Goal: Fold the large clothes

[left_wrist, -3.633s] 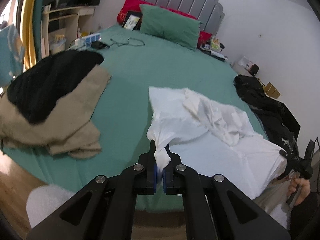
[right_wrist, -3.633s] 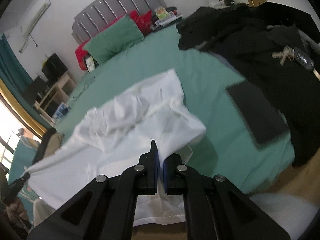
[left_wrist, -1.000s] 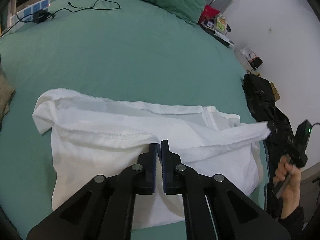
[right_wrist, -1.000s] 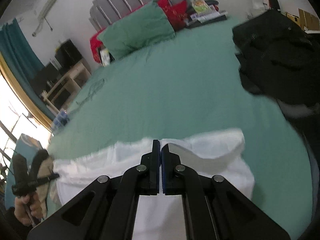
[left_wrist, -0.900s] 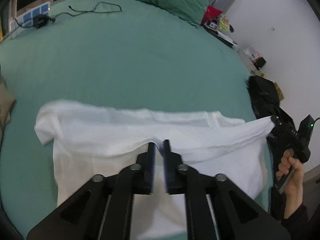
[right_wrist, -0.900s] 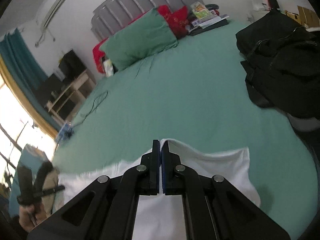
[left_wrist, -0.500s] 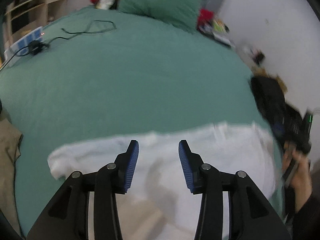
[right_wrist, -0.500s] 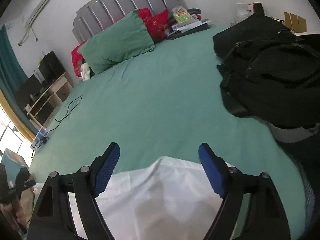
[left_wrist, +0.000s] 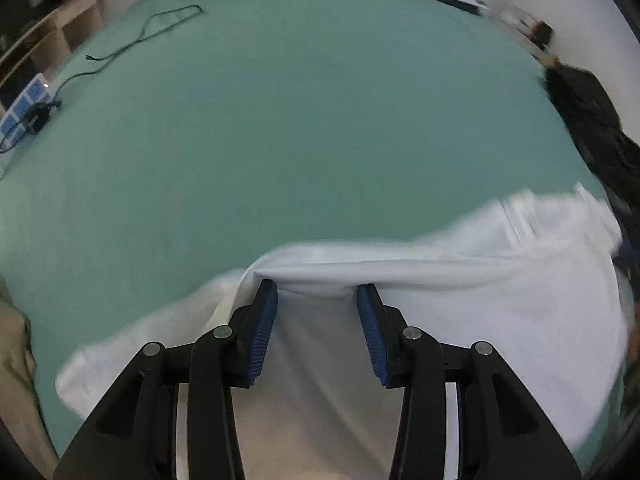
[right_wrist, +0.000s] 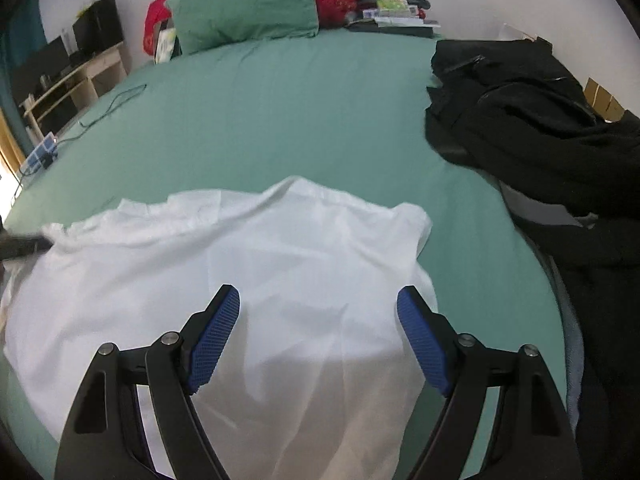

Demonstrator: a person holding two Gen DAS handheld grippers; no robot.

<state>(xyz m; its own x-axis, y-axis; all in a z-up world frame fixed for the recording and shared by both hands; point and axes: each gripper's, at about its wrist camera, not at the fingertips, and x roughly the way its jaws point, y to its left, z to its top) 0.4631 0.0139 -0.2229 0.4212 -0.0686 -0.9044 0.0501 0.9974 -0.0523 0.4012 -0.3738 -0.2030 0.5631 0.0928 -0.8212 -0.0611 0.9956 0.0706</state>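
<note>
Shirt (left_wrist: 500, 312) edges blurred, cropped

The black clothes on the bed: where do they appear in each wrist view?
Left wrist view: black clothes at the right edge, beyond the white shirt.
Right wrist view: black clothes fill the upper right, beside the white shirt.
Shared landmark: the black cable on the green sheet.
</note>
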